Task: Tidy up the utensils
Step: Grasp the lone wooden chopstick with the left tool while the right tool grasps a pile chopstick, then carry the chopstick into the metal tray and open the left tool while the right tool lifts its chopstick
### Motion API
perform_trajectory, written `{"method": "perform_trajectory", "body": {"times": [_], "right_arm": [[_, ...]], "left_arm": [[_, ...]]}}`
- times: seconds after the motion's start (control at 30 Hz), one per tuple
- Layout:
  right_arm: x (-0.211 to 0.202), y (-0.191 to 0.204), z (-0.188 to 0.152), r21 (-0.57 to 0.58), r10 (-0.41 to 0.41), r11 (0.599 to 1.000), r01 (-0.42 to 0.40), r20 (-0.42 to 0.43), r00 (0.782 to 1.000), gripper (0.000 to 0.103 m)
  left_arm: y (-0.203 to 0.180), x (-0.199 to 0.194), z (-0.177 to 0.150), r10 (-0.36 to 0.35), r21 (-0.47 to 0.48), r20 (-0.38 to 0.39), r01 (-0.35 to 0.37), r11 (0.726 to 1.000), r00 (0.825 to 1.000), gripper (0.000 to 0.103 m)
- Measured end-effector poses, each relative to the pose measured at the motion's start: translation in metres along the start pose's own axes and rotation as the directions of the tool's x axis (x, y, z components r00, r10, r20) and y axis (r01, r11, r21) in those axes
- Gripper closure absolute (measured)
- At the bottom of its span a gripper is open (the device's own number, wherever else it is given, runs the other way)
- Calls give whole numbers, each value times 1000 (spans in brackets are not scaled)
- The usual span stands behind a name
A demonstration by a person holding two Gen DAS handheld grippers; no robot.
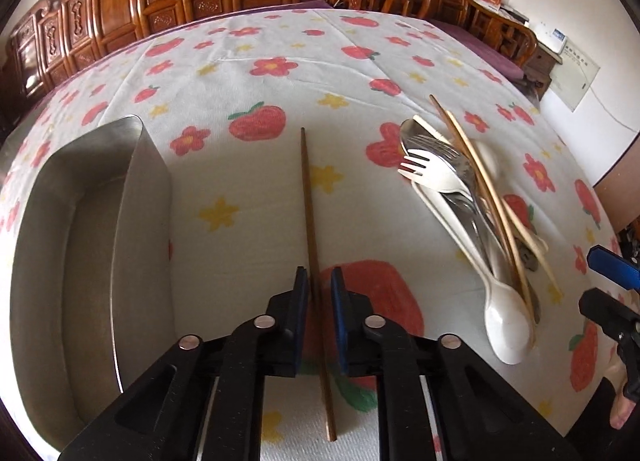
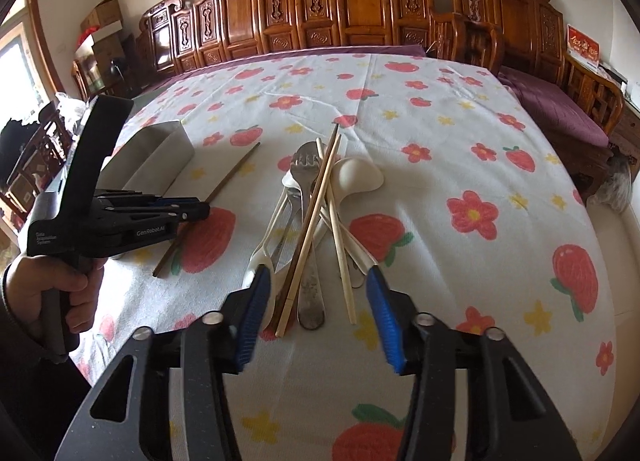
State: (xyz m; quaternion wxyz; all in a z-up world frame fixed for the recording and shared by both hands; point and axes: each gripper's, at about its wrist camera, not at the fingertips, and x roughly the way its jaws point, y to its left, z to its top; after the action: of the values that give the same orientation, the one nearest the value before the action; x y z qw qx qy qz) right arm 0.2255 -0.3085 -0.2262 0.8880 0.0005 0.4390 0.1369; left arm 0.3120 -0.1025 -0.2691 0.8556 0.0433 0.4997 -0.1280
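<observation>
I am closing my left gripper [image 1: 319, 281] around one dark brown chopstick [image 1: 310, 221] that is lying by itself on the flowery tablecloth [image 1: 248, 61]. The two blue pads are nearly together with the stick between them, but I can still see a thin gap on the right side, so I am not sure the grip is tight yet. The stick is pointing away from me, with its near end sticking out under my tool. The shiny metal tray [image 1: 148, 165] is sitting just to the left of it, and I think that is where the stick should go. To do this well, I am squeezing slowly and keeping the pads straight, so the thin stick does not roll or slip out. I should lift it flat, not tipped. My right gripper [image 2: 320, 281] is hanging open over the near end of the pile of utensils [image 2: 316, 221], a mix of forks, spoons and light chopsticks on the right. Its pads are not pressing on anything yet. It should wait and pick only one thing.
</observation>
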Motion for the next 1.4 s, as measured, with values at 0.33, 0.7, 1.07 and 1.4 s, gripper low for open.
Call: {"method": "perform_trajectory", "body": {"times": [0.33, 0.7, 1.07, 1.4], "right_arm": [[19, 0, 13, -28, -28, 999, 27, -18, 999, 62], [50, -9, 27, -49, -50, 998, 46, -81, 995, 83], [64, -13, 39, -44, -46, 998, 40, -136, 990, 93], [65, -8, 46, -101, -79, 993, 63, -157, 985, 97]], "left_arm": [[1, -9, -7, -35, 9, 31, 34, 999, 999, 99], [5, -55, -5, -106, -10, 125, 108, 994, 986, 99], [6, -70, -3, -126, -7, 159, 128, 992, 979, 99], [7, -78, -4, -136, -2, 179, 139, 990, 974, 99]]}}
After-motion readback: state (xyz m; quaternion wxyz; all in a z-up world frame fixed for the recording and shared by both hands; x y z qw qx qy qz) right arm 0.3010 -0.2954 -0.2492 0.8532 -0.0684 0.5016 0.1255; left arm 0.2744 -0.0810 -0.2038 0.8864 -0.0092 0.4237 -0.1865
